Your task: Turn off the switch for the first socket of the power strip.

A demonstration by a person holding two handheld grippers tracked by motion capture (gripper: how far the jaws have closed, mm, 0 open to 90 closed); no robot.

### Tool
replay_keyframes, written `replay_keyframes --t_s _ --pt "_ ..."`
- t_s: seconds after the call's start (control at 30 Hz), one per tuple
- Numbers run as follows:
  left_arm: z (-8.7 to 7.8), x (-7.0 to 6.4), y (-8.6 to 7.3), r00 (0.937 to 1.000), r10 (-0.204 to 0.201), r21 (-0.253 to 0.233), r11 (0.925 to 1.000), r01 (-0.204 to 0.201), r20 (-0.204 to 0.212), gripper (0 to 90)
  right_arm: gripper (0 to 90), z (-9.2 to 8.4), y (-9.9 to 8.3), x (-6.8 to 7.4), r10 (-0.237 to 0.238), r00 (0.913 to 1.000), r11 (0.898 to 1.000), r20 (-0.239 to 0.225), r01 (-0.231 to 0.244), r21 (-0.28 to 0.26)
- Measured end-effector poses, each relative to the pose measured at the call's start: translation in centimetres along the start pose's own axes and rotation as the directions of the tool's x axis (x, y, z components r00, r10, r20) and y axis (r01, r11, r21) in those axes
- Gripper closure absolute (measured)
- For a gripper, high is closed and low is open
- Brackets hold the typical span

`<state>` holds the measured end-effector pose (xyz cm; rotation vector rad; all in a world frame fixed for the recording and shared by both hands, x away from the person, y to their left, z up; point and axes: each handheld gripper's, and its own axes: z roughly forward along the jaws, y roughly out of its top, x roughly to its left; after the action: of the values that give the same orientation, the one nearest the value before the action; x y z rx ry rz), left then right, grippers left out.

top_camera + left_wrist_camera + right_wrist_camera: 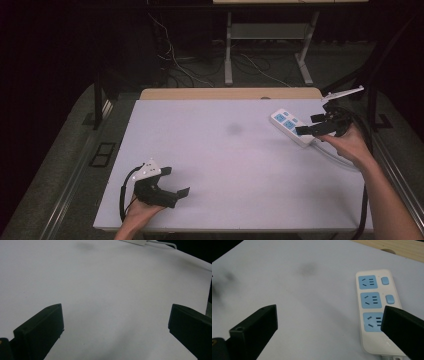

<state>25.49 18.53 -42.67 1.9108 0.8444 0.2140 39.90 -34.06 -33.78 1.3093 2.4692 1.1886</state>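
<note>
A white power strip (291,126) with three blue sockets lies at the far right of the white table top (225,160); the right gripper view shows the power strip (375,305) with its blue switches. My right gripper (311,124) hovers open just over its near end, one jaw above the nearest socket. My left gripper (176,181) rests open at the table's near left corner, nothing between its jaws. In the left gripper view the strip's end (135,242) and white cord (162,243) lie far off.
A dark smudge (233,129) marks the board near its middle. A wooden desk edge (230,93) runs behind the board. Cables and a metal stand's legs (229,55) are on the floor beyond.
</note>
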Motion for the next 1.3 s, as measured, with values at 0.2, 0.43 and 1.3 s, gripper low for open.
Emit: replay_keyframes --t_s 0.2,0.43,1.3 --pt "0.0 0.0 0.0 1.0 0.001 0.001 1.0 -0.001 0.001 0.0 0.7 0.4 0.2 -1.0 0.023 0.9996 1.0 0.016 -0.023 -0.006" --pt "-0.1 0.1 0.0 1.0 0.002 -0.001 1.0 -0.002 0.0 0.0 0.8 0.8 0.4 -2.1 0.045 0.9974 0.999 0.057 -0.044 -0.016" --pt "-0.1 0.2 0.0 1.0 0.006 0.002 1.0 -0.006 -0.001 0.0 71.0 2.0 0.3 -4.5 0.051 0.9927 0.998 0.109 -0.048 -0.031"
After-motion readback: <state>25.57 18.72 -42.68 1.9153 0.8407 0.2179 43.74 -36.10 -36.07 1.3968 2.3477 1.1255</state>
